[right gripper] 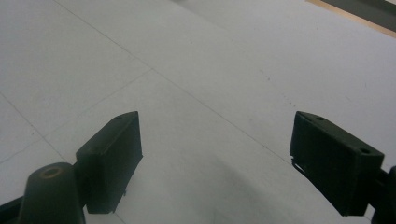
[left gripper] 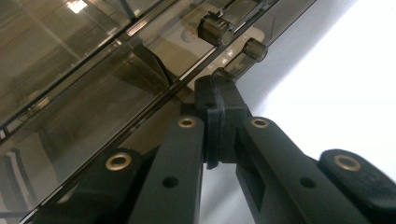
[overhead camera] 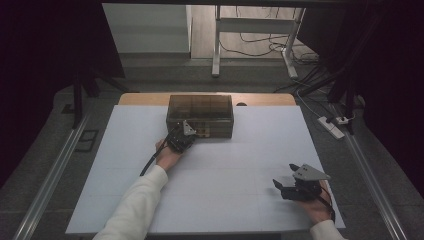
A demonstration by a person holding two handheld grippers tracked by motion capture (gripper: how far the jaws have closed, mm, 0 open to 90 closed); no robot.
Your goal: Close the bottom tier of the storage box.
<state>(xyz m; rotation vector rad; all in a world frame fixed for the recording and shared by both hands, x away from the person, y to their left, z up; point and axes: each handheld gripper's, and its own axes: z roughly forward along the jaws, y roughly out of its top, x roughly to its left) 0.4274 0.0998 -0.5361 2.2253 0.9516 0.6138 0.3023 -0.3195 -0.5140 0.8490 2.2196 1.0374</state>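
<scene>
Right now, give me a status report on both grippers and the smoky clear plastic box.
Left gripper shut, tips at smoky clear plastic box front latch. Right gripper open over white table. Nothing in the way.

A lab or test room set up for recording — a table covered in a plain white sheet stands between dark curtains at left and right. Metal rails run along both sides, and on the grey floor beyond lie loose cables, a power strip and a frame's 2 metal legs.
</scene>
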